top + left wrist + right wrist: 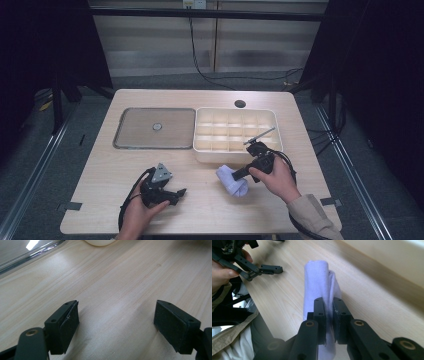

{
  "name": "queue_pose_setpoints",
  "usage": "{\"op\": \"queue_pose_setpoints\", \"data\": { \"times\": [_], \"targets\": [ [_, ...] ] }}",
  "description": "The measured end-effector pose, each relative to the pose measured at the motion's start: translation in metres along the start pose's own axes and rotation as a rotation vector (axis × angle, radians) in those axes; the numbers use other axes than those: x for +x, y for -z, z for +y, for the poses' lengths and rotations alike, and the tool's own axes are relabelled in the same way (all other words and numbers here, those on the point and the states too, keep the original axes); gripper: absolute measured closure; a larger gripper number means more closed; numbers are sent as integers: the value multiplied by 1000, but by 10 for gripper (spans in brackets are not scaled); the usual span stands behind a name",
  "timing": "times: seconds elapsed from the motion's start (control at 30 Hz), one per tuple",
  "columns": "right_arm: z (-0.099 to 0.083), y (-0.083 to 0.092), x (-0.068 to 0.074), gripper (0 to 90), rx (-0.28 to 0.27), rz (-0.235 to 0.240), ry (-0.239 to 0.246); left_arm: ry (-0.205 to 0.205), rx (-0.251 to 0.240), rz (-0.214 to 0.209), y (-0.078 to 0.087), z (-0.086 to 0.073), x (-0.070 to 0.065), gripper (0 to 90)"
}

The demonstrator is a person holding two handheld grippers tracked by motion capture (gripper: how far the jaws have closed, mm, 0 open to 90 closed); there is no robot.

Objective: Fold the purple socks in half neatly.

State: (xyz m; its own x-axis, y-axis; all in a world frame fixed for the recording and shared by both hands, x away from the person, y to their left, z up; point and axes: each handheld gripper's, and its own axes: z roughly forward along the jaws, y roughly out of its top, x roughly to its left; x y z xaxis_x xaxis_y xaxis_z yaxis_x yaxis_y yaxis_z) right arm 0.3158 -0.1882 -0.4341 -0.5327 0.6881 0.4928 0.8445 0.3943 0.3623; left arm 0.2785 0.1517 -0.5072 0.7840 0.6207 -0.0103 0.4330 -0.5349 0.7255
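A rolled pale lilac cloth point(236, 187) hangs just above the table in front of the white box, and my right gripper point(236, 175) is shut on its upper fold. In the right gripper view the two jaws point(328, 322) pinch the cloth point(317, 282), which stretches away from them. At the front left of the table my left gripper point(179, 196) rests low over the wood, held by a hand. Its jaws point(116, 322) stand wide open with only bare wood between them. The left gripper point(249, 267) is also in the right gripper view, top left.
A white box point(235, 150) with several compartments stands at the middle right, a thin rod leaning on its right rim. Left of it lies a metal tray point(130, 140) with a small round piece point(157, 126). A round hole point(240, 103) is in the tabletop behind the box.
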Motion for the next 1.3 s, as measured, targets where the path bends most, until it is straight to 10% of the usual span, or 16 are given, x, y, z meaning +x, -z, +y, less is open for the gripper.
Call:
{"op": "queue_pose_setpoints", "data": {
  "times": [1.3],
  "targets": [
    [24,66,-4,825,4,-144,16,0,2,-3,0,0,0,186]
  ]
}}
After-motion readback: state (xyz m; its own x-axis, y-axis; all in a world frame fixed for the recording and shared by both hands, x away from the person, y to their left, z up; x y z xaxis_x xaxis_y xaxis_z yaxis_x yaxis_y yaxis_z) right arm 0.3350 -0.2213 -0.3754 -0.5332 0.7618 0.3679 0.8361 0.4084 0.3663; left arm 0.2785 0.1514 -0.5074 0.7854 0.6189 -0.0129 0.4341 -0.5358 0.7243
